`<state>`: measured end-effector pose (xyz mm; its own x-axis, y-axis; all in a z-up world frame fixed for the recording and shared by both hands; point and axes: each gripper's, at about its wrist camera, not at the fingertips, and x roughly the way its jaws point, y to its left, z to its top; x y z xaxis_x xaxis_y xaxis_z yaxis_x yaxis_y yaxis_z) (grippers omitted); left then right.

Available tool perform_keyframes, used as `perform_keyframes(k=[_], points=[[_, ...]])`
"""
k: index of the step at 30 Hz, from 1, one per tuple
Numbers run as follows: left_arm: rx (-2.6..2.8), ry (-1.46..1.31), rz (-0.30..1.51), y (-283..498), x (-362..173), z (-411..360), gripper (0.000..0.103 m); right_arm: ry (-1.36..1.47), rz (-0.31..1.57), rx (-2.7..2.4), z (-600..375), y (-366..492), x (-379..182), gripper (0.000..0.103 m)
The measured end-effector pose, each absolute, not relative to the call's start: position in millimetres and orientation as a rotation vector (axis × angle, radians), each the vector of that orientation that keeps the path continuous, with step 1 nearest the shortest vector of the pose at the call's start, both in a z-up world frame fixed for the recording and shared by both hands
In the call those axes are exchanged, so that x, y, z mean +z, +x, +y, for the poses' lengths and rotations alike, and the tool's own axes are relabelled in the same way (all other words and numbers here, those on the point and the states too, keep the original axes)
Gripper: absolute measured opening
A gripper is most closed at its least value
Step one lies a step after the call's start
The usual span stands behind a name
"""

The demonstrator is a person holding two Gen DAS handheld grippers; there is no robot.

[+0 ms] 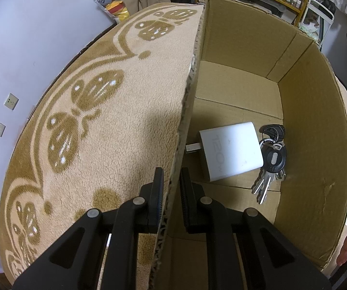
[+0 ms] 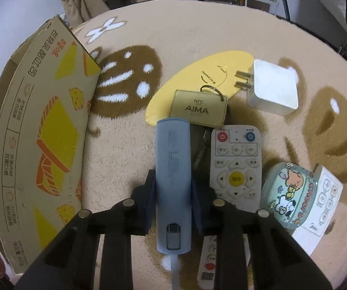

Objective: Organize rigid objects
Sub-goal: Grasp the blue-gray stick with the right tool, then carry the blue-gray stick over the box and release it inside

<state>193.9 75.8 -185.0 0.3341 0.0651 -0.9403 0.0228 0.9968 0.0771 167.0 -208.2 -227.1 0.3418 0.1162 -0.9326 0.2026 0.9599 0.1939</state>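
Two grippers share the job at this moment. The right gripper (image 2: 173, 188) has its jaws clamped on the sides of a grey-blue power bank (image 2: 173, 176), which fills the lower centre of the right wrist view. Its long axis runs straight along the fingers, with the port end toward the camera and the rounded end pointing up the frame at the NFC key tag (image 2: 199, 107). The cardboard box (image 2: 45, 130) stands at the left of that frame, so I judge the carry must go leftward and over its wall.

The left gripper (image 1: 172, 193) has its jaws straddling the box's near wall; whether they pinch it or merely flank it I cannot tell. Inside, toward the lower right of the left wrist view, a white charger (image 1: 230, 152) lies touching a bunch of keys (image 1: 271, 159). Bare cardboard shows farther up the frame.
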Motion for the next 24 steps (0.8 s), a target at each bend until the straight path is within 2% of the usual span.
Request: perform_keyframes(k=[24], points=[[0.025, 0.074, 1.232, 195, -185, 76, 0.012, 0.251, 1.068, 0.007, -185, 155, -156, 0.029]])
